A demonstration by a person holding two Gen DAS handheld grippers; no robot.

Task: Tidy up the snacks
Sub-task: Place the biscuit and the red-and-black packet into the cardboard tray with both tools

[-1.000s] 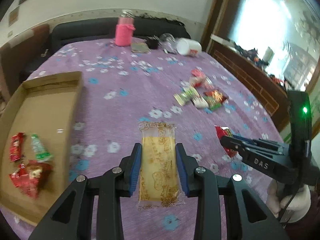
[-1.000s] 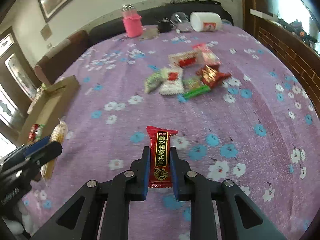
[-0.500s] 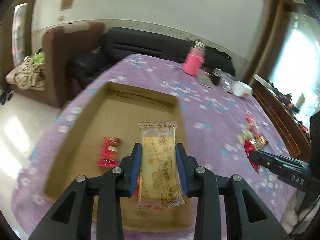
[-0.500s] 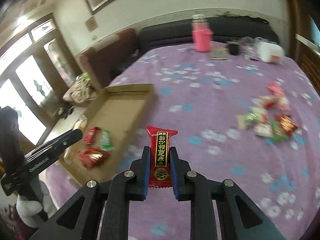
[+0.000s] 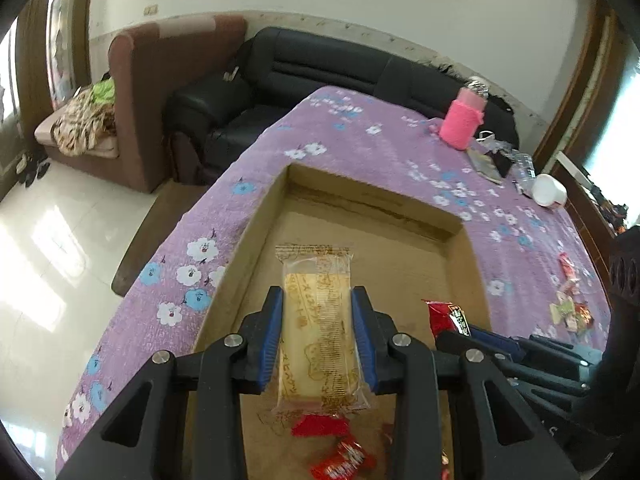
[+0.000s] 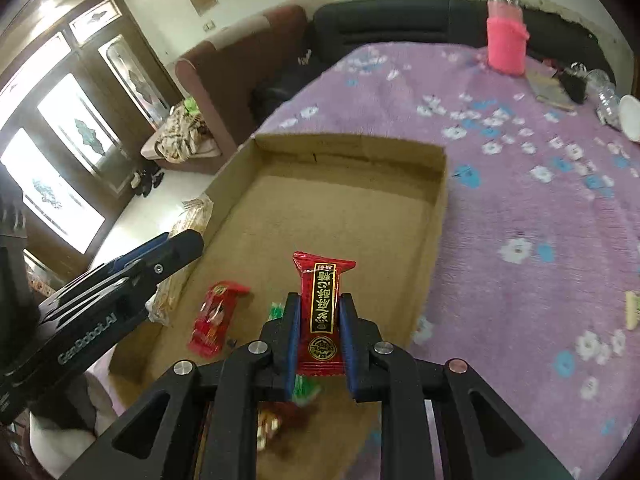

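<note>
I've got both loads over the cardboard box, left gripper pinching the yellow cake pack, right gripper pinching the red candy, next I'd release both among the few red wrappers inside; more snacks lie farther out on the table.

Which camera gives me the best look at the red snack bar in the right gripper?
The right wrist view: the red snack bar stands centred between the right gripper fingers, its gold-on-black label facing the camera, over the cardboard box. The left wrist view shows only its upper end, angled, beside the yellow wafer pack.
</note>
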